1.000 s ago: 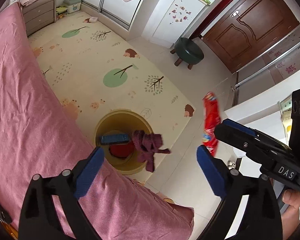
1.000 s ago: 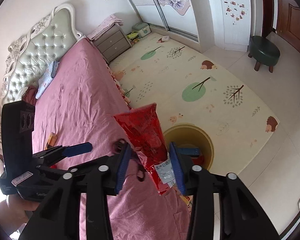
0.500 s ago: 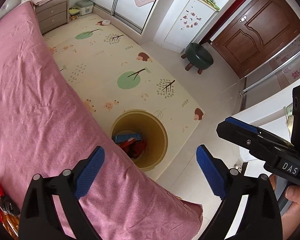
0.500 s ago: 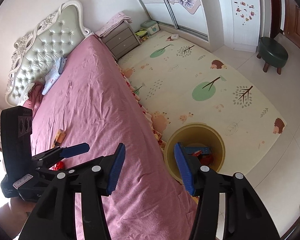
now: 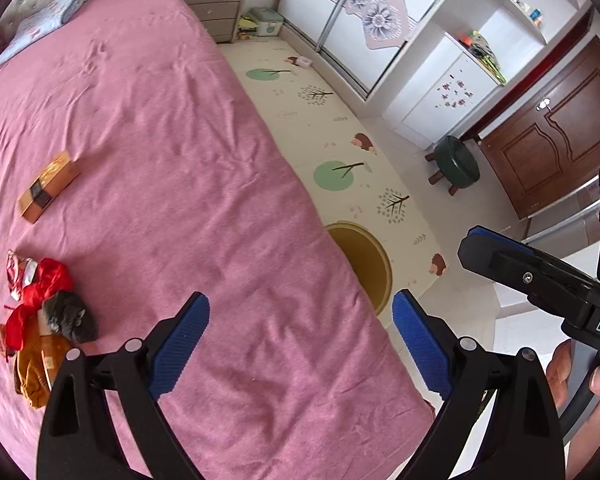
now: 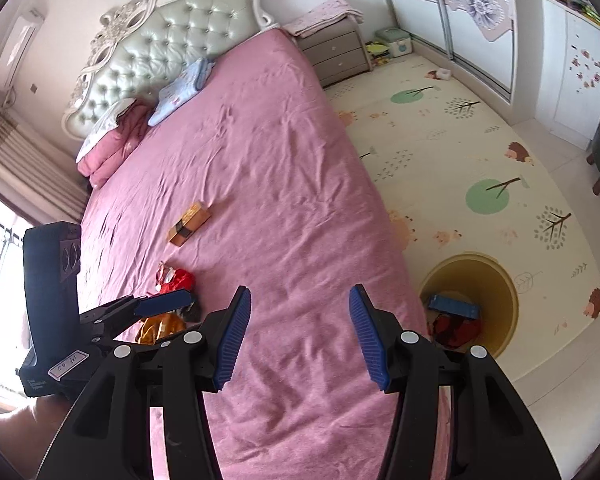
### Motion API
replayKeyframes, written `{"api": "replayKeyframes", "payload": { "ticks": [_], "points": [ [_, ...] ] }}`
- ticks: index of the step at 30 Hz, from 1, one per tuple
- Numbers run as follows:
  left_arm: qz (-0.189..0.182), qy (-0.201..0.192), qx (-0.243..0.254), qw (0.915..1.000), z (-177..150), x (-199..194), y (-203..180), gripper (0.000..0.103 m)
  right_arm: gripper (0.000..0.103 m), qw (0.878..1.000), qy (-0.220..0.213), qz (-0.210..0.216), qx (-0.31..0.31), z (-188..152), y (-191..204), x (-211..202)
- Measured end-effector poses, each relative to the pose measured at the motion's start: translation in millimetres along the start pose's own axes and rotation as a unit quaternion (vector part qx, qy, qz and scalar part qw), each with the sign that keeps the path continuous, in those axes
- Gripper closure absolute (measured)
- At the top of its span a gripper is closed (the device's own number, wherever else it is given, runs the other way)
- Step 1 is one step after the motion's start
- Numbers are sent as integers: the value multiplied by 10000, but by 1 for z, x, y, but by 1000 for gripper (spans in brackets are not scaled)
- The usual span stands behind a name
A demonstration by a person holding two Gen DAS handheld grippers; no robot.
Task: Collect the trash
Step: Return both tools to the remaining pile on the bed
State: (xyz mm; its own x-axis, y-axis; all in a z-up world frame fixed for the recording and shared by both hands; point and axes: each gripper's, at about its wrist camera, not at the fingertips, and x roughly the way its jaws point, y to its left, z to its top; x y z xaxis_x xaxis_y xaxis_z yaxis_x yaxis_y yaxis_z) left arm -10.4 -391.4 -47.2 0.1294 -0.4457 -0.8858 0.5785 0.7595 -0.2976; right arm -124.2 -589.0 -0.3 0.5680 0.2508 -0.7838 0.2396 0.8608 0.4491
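Observation:
A pink bed (image 5: 180, 140) carries the trash. An orange box (image 5: 48, 186) (image 6: 189, 224) lies mid-bed. Closer to me sits a pile of red, grey and orange wrappers (image 5: 40, 312) (image 6: 176, 280). My left gripper (image 5: 300, 308) hovers open above the sheet, right of the pile, with nothing between its blue pads. My right gripper (image 6: 298, 296) is open and empty too, above the bed's edge. The yellow bin (image 6: 468, 304) stands on the floor beside the bed, holding a blue item (image 6: 454, 306) and red trash (image 6: 456, 326). The mattress half hides the bin (image 5: 370, 264) in the left wrist view.
A patterned play mat (image 6: 480, 152) covers the floor past the bin. A green stool (image 5: 458, 162) stands near the brown door (image 5: 548, 148). A nightstand (image 6: 336, 50) and pillows (image 6: 180, 92) are at the headboard end. White wardrobes (image 5: 352, 20) line the far wall.
The right gripper let go of the red wrapper over the bin. Both grippers then swung from above the bin back over the bed, bringing the box and wrapper pile into view.

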Motion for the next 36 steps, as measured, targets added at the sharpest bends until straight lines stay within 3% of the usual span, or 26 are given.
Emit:
{"api": "replayKeyframes", "payload": {
  "ticks": [7,19,26,36],
  "points": [
    [351,-241,-638,9971,-33,-44,75,11,52,9969,386,388,-570,-10,76,35],
    [802,-507,-1590,9827,-89,-93,181,11,52,9849,927,799,-1227,-32,179,92],
    [915,-535,-1988,9743,-110,-102,225,11,52,9773,1209,878,-1501,-40,221,127],
    [973,-489,-2410,9644,-121,-99,276,11,52,9709,1502,867,-1649,-42,249,170]
  ]
}}
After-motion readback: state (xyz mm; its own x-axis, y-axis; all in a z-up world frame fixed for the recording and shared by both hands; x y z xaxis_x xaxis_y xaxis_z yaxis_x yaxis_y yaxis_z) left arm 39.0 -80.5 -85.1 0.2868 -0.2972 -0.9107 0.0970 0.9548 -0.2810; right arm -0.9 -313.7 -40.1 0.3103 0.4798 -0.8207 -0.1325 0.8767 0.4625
